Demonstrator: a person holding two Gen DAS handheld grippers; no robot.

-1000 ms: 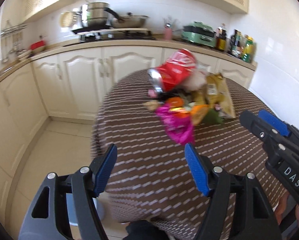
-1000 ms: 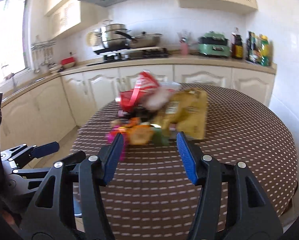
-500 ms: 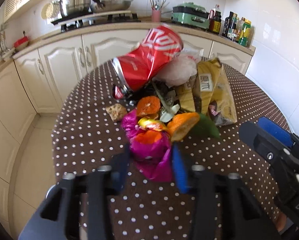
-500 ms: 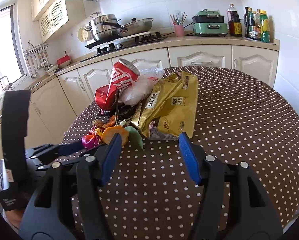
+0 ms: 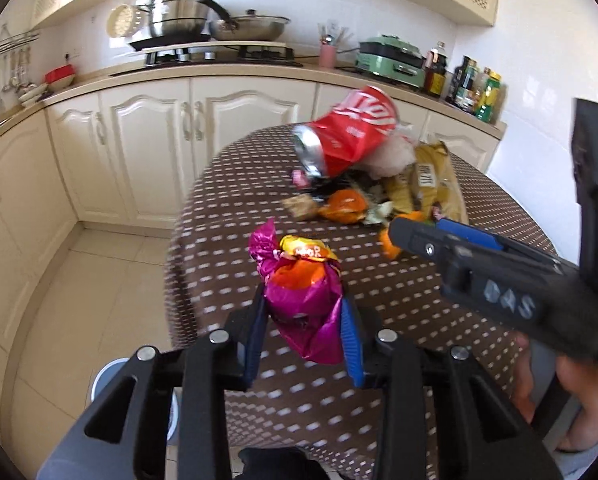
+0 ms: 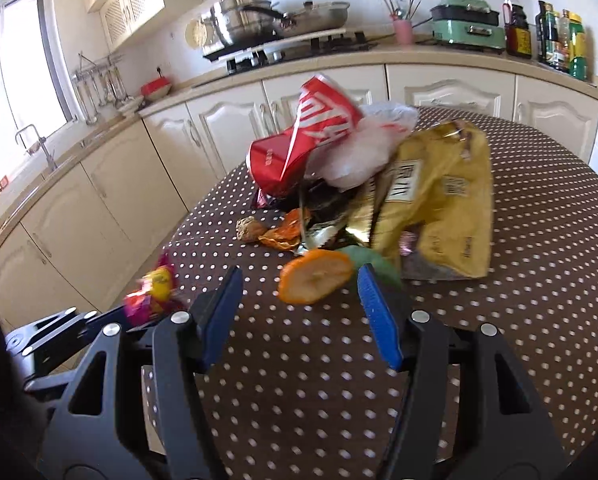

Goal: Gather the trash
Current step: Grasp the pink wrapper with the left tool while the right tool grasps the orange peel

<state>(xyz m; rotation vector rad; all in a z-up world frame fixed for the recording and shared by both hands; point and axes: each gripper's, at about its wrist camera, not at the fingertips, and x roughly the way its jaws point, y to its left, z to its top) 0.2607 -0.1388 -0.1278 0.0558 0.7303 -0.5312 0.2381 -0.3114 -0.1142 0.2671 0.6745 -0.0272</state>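
My left gripper [image 5: 303, 324] is shut on a crumpled magenta snack wrapper [image 5: 305, 286] and holds it above the table's near edge; the wrapper also shows in the right wrist view [image 6: 153, 296]. A trash pile lies on the brown dotted table [image 6: 539, 300]: a crushed red can [image 6: 303, 140], a white plastic bag [image 6: 363, 148], a gold snack bag [image 6: 435, 200], orange peels [image 6: 315, 276] and a green scrap [image 6: 373, 260]. My right gripper [image 6: 299, 308] is open, its fingers either side of the nearest orange peel.
Cream kitchen cabinets [image 5: 151, 140] and a counter with stove, pots [image 5: 187, 12], a green appliance [image 5: 393, 60] and bottles [image 5: 475, 88] run behind the table. Tiled floor [image 5: 79, 300] lies left of the table. A pale round bin rim [image 5: 103, 380] shows below the left gripper.
My left gripper closed on the magenta wrapper and lifted it back off the pile. My right gripper moved forward toward the orange peel.
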